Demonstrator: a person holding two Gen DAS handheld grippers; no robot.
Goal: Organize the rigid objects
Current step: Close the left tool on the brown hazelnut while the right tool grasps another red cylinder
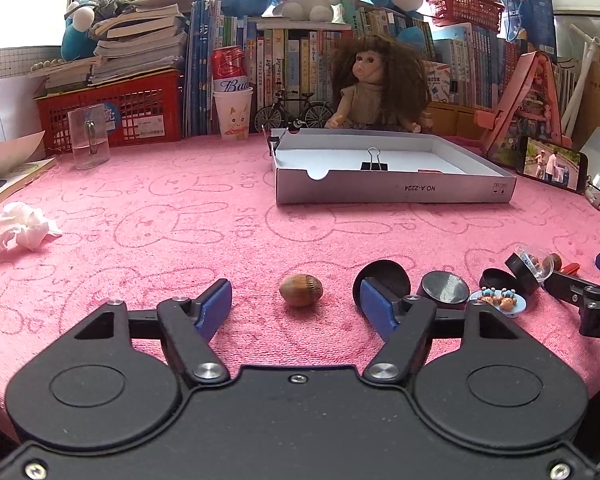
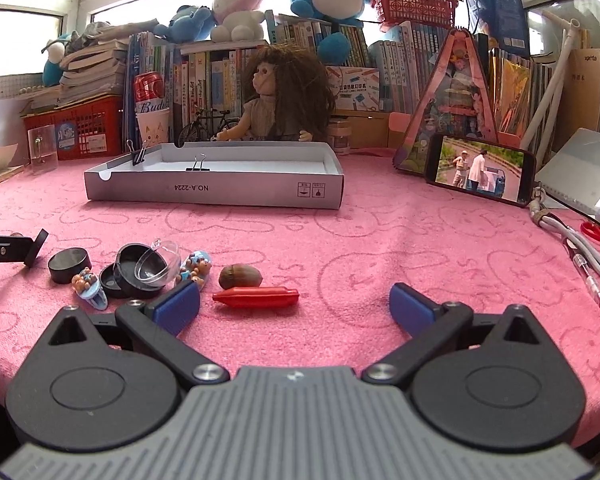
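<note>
Nut (image 1: 300, 289), brown and oval, lies on the pink bunny-print cloth (image 1: 172, 216), on the near side of the shallow white cardboard box (image 1: 396, 188) and well apart from it. Left wrist view: my left gripper (image 1: 296, 300) brackets the nut, blue pads half-spread, neither pad touching it; nothing held. Risk: the nut is rounded and free to roll, so a pad arriving first on one side could push it sideways out of the gap. The right-hand pad also sits directly in front of a black round lid (image 1: 381, 280), so I could nudge or catch that instead. A binder clip (image 1: 374, 161) already stands inside the box.

Right wrist view: my right gripper (image 2: 294, 304) hangs with pads wide apart, empty. A red oblong piece (image 2: 256, 297) lies just ahead, near the left pad; a second nut (image 2: 240, 276) sits just behind it, toward the box. The clutter of black tubs (image 2: 69, 265) and a clear dome (image 2: 158, 266) beside that pad is tight; a sloppy approach could scatter it.
</note>
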